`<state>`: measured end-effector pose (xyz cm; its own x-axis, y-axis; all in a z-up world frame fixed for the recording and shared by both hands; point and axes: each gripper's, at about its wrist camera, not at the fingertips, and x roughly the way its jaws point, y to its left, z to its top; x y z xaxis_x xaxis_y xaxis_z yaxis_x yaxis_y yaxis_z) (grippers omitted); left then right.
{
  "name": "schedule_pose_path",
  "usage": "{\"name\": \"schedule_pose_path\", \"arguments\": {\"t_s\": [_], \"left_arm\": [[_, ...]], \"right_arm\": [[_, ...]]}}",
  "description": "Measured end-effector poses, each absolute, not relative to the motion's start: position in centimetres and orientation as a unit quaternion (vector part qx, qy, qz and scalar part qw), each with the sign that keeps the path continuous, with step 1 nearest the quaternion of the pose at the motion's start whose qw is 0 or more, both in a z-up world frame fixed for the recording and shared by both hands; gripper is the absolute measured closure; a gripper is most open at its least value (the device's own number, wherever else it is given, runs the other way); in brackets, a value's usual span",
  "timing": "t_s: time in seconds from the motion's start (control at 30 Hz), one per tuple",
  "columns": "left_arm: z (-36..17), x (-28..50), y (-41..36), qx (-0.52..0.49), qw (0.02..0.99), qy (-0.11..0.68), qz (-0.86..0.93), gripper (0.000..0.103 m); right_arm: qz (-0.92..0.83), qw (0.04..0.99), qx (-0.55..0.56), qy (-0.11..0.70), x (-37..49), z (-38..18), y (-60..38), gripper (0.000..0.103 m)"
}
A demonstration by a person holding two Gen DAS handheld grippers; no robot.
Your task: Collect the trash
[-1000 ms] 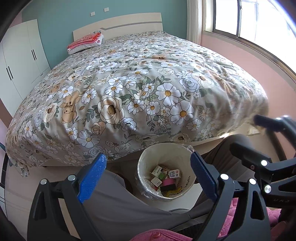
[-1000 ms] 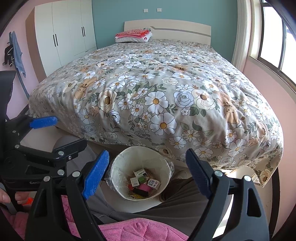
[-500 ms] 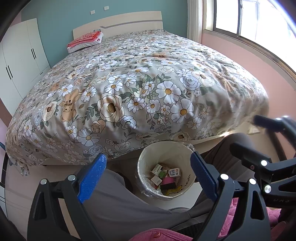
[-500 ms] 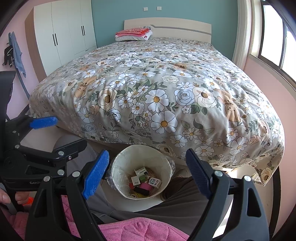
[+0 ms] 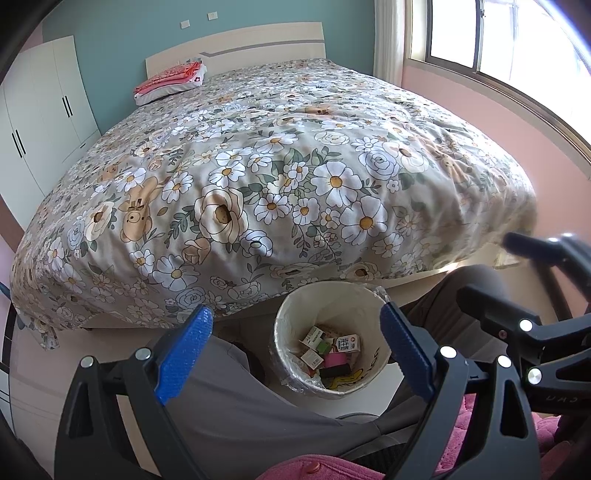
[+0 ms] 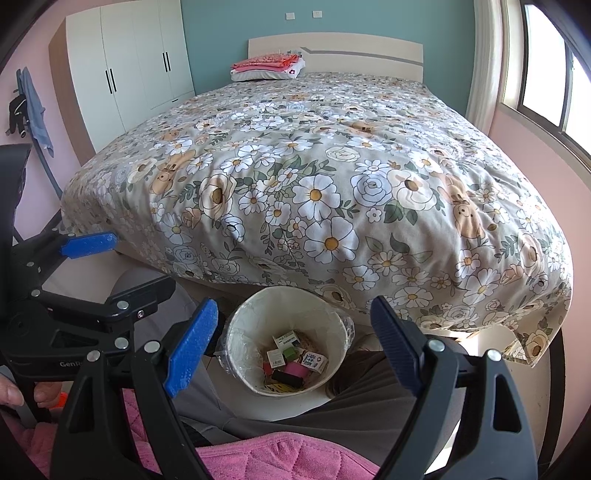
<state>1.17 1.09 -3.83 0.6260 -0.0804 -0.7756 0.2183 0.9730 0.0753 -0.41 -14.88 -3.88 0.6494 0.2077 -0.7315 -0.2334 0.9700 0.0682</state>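
Bedroom, flowered bed (image 5: 295,166) behind, trash (image 5: 328,350) already in bin (image 5: 288,325) on floor between knees, both grippers' fingers (image 5: 184,347) (image 6: 192,347) spread empty: risk of knocking bin over by reaching low.

Bright window (image 5: 498,33) daylight; sharp; fisheye-warped edges

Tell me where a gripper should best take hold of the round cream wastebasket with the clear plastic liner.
Probably the round cream wastebasket is best taken at its top rim, from above, one finger inside the wall and one outside. It stands upright with its mouth open, looks wider than the open right gripper, and legs and the bed crowd its sides.
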Motion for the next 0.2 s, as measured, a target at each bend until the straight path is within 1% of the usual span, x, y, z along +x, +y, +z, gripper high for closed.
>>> {"name": "schedule_pose_path", "arguments": {"t_s": [0.2], "left_arm": [[-3.84, 1.28, 0.95, 0.079, 0.897, 0.428, -0.084, 0.009]], "right_arm": [[0.121, 0.907, -0.017, 0.402, -0.39, -3.91, -14.87, 0.019]]}}
